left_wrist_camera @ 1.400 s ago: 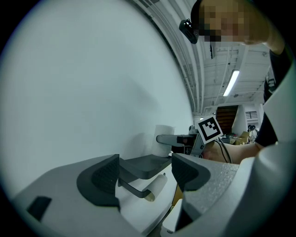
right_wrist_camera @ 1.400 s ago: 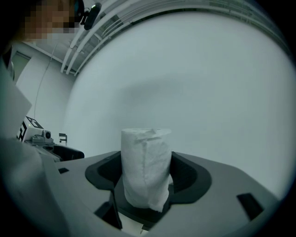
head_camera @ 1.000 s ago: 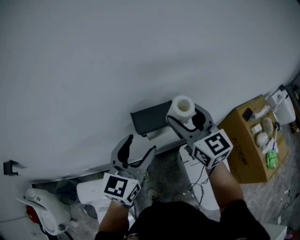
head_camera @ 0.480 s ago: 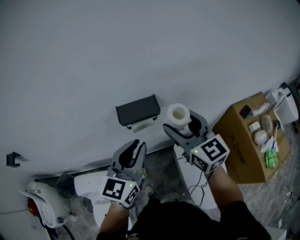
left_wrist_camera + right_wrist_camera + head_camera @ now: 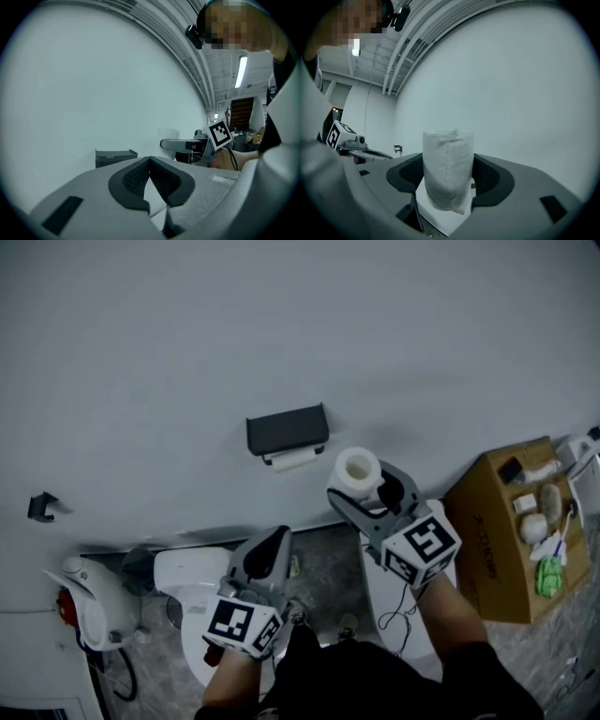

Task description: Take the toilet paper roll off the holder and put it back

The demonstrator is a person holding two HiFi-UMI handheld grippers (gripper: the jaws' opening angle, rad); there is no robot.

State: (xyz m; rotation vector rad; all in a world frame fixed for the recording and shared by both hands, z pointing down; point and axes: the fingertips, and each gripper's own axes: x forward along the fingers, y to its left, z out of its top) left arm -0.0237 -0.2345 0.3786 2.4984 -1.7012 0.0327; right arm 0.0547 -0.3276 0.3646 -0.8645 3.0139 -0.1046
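Note:
The white toilet paper roll [image 5: 358, 472] stands upright between the pads of my right gripper [image 5: 361, 486], which is shut on it; the roll [image 5: 448, 169] fills the middle of the right gripper view. The dark holder [image 5: 287, 431] is fixed to the white wall, up and to the left of the roll, with a pale bar [image 5: 294, 459] under it. The holder [image 5: 115, 156] also shows in the left gripper view. My left gripper [image 5: 269, 546] hangs lower left of the holder, shut with nothing between its pads [image 5: 140, 176], and apart from the holder.
A white toilet [image 5: 187, 582] stands below the left gripper. A cardboard box [image 5: 497, 531] with small items sits at the right. A white appliance with a red part [image 5: 84, 601] is at lower left. A small dark hook [image 5: 41, 506] is on the wall at left.
My left gripper's jaws went from wide open to shut, empty. The right gripper with the roll has come away from the holder, which now sits further up and left of the roll.

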